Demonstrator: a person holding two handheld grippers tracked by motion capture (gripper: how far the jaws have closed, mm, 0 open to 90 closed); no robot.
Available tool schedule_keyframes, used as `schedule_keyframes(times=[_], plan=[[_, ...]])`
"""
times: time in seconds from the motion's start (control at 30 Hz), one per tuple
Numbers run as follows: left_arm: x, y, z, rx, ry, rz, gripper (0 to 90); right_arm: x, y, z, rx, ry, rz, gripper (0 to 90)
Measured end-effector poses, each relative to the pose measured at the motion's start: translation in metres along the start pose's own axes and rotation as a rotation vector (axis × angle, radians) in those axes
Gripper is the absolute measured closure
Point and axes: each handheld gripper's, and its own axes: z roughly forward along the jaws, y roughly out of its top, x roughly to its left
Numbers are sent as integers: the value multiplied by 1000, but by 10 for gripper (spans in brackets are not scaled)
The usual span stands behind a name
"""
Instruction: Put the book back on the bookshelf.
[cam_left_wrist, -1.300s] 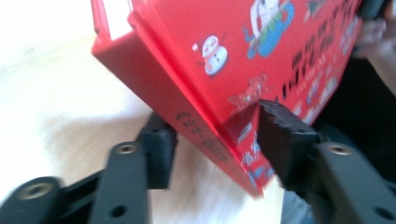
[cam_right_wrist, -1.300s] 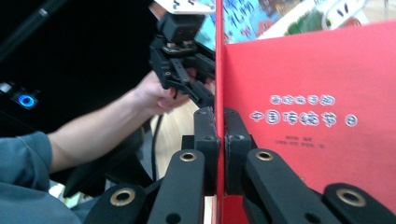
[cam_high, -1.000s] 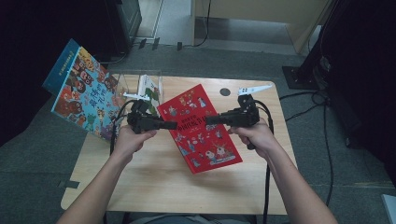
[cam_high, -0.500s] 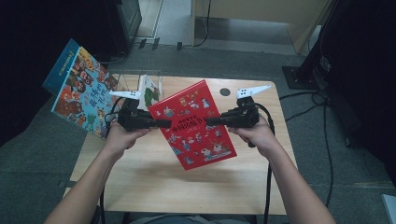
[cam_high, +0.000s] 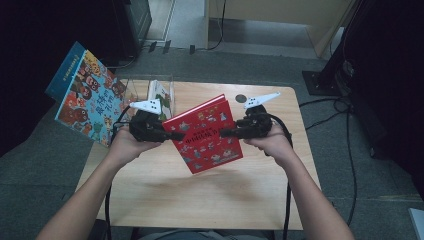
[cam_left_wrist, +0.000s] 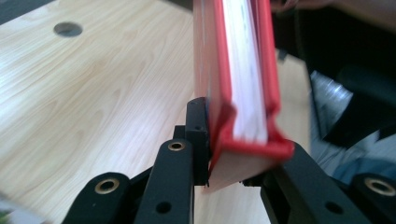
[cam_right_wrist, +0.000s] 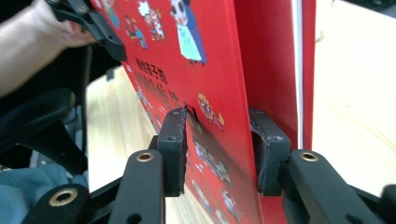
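Note:
A red picture book (cam_high: 207, 134) hangs tilted above the wooden table (cam_high: 200, 200), held at both side edges. My left gripper (cam_high: 176, 136) is shut on its left edge; in the left gripper view the jaws clamp the red book (cam_left_wrist: 243, 70) at its corner, with my left gripper (cam_left_wrist: 233, 140) closed around cover and pages. My right gripper (cam_high: 224, 133) is shut on the right edge. In the right gripper view my right gripper (cam_right_wrist: 219, 149) pinches the red book (cam_right_wrist: 187, 56) by its illustrated cover, and the other gripper (cam_right_wrist: 93, 28) shows at the far edge.
A blue picture book (cam_high: 87, 95) stands tilted at the table's left edge. Beside it is a clear holder (cam_high: 150, 92) with another book inside. A round hole (cam_high: 241, 98) marks the far table top. Cables and a black stand base (cam_high: 325, 80) lie on the floor at right.
The red book has come up off the table and tilted more upright between both grippers. Both hands have risen with it and shifted slightly left.

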Motion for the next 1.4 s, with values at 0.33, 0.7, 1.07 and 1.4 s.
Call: schedule_keyframes(times=[0.33,0.7,1.07,1.4], plan=[[-1,7,4,102,58,18,771,-7,-5,12,32,-9,7,597],[-3,10,3,165,95,51,770,-10,-14,26,39,-18,19,592],[-3,13,4,171,84,48,787,-13,-22,20,-2,-52,38,624],[1,32,-4,266,68,-12,739,-9,-19,23,2,-54,25,612]])
